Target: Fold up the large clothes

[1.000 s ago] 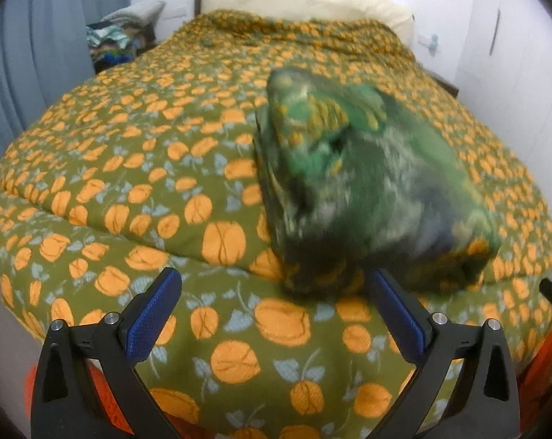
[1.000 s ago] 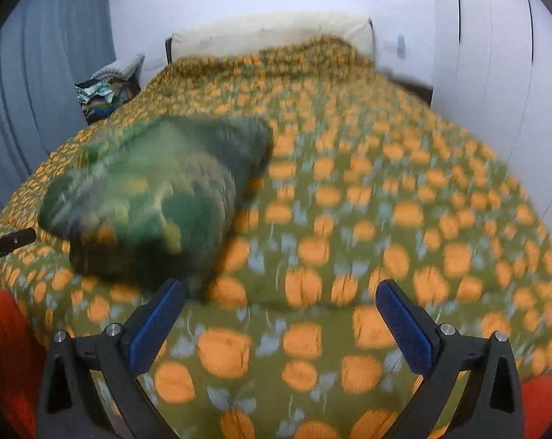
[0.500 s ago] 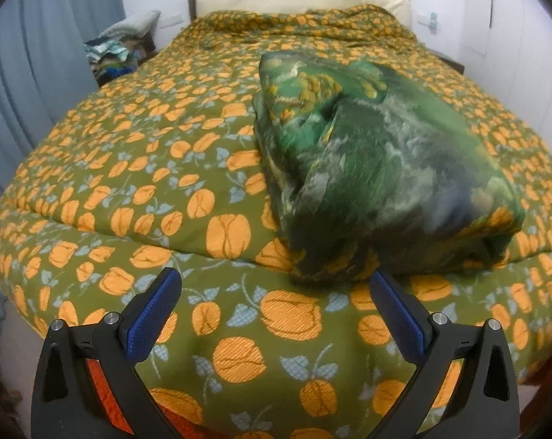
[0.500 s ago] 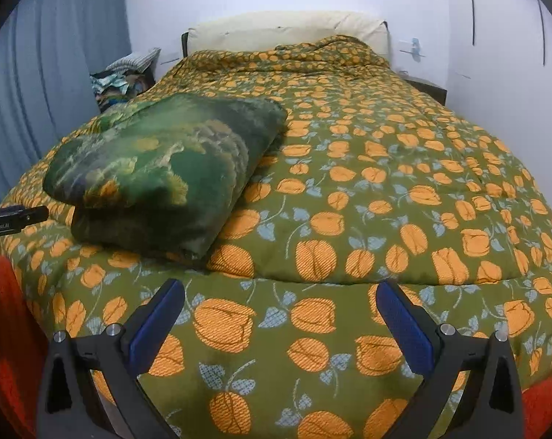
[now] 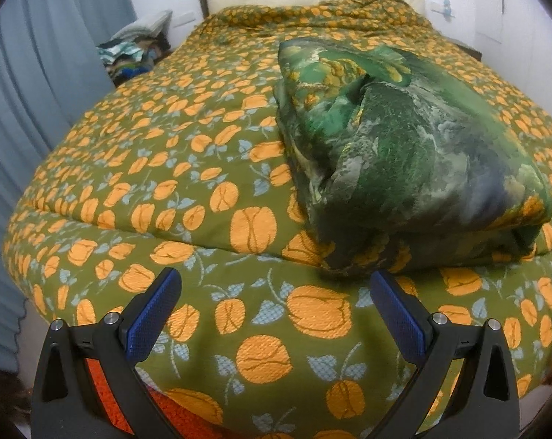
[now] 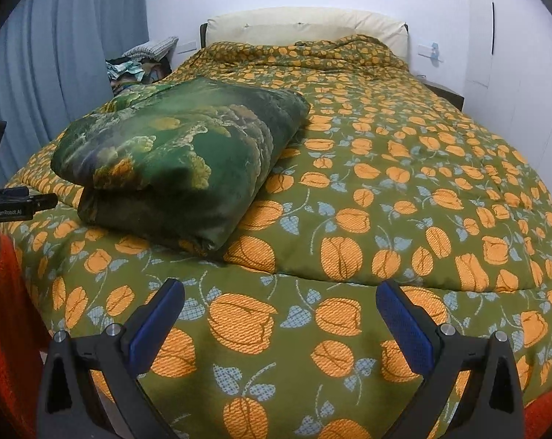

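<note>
Folded cloth on bed, ahead of left gripper, ahead-left of right gripper; both spread apart, empty

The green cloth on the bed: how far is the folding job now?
Done, it seems: the green cloth lies as a thick folded bundle on the orange-flowered bedspread. In hand: nothing; the left claw and right claw are both open, short of the bundle. Left: apparently nothing, perhaps tidying the loose folds.
</note>
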Motion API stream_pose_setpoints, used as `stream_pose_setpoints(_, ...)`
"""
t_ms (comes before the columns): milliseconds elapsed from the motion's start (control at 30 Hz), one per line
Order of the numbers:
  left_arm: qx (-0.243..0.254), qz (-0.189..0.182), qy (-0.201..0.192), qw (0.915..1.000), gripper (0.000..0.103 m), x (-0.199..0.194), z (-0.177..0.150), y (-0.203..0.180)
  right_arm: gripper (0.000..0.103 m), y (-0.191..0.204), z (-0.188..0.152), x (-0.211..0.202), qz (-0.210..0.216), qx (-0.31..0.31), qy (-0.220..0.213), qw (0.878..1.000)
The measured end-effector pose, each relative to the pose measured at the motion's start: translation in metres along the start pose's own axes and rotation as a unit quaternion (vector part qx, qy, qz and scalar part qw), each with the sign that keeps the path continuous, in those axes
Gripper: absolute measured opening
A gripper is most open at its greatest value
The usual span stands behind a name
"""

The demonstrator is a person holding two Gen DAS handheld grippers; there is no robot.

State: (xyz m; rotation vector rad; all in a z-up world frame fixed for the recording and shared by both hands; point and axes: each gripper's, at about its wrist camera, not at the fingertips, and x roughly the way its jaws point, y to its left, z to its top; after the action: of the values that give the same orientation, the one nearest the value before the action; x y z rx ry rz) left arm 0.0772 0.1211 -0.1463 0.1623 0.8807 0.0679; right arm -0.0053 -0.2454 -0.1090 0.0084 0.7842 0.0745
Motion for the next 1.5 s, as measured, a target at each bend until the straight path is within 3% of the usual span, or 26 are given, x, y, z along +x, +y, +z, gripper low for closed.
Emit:
stream_pose_setpoints(667, 0.002, 0.003, 0.000, 1.0000, 0.103, -0.002, 0.003, 0.001, 0.103, 0.002, 0.004, -0.002, 0.005, 0.001, 0.010, 1.000)
stream_pose_setpoints(767, -0.016, -0.023, -0.007, 0.9996, 0.103, -0.008, 0.013, 0.016, 0.103, 0.001, 0.005, -0.004, 0.006, 0.001, 0.013, 1.000)
stream_pose_setpoints(800, -0.046, -0.067, -0.013, 0.9966, 0.103, -0.010, 0.022, 0.031, 0.103, 0.001, 0.005, -0.005, 0.008, 0.001, 0.015, 1.000)
stream_pose_setpoints(833, -0.067, -0.102, -0.013, 0.9925, 0.103, -0.010, 0.028, 0.042, 0.103, -0.001, 0.007, -0.007, 0.018, 0.005, 0.015, 1.000)
stream_pose_setpoints(900, -0.124, -0.208, 0.001, 0.9703, 0.103, 0.001, 0.046, 0.073, 0.103, -0.006, 0.009, -0.010, 0.037, 0.015, 0.018, 0.999)
stream_pose_setpoints(933, -0.146, -0.258, 0.018, 0.9549, 0.102, 0.011, 0.054, 0.085, 0.103, -0.009, 0.011, -0.010, 0.050, 0.025, 0.020, 0.998)
stream_pose_setpoints(1000, -0.182, -0.354, 0.062, 0.9152, 0.102, 0.040, 0.073, 0.103, 0.103, -0.017, 0.018, -0.008, 0.076, 0.048, 0.028, 0.996)
stream_pose_setpoints(1067, -0.199, -0.406, 0.094, 0.8873, 0.102, 0.072, 0.088, 0.109, 0.103, -0.024, 0.030, -0.001, 0.101, 0.072, 0.037, 0.992)
stream_pose_setpoints(1133, -0.202, -0.419, 0.108, 0.8783, 0.102, 0.093, 0.096, 0.106, 0.103, -0.031, 0.048, 0.007, 0.132, 0.098, 0.041, 0.986)
stream_pose_setpoints(1200, -0.216, -0.442, 0.133, 0.8603, 0.102, 0.118, 0.099, 0.099, 0.103, -0.034, 0.063, 0.015, 0.164, 0.119, 0.043, 0.978)
stream_pose_setpoints(1267, -0.219, -0.458, 0.157, 0.8471, 0.102, 0.140, 0.097, 0.089, 0.103, -0.041, 0.082, 0.032, 0.224, 0.164, 0.050, 0.959)
stream_pose_setpoints(1367, -0.227, -0.455, 0.177, 0.8427, 0.103, 0.163, 0.091, 0.078, 0.103, -0.048, 0.104, 0.071, 0.299, 0.221, 0.072, 0.925)
stream_pose_setpoints(1433, -0.235, -0.453, 0.188, 0.8391, 0.103, 0.175, 0.087, 0.076, 0.103, -0.044, 0.112, 0.097, 0.319, 0.225, 0.098, 0.915)
stream_pose_setpoints(1500, -0.238, -0.451, 0.203, 0.8358, 0.103, 0.185, 0.084, 0.072, 0.103, -0.037, 0.115, 0.128, 0.320, 0.214, 0.126, 0.914)
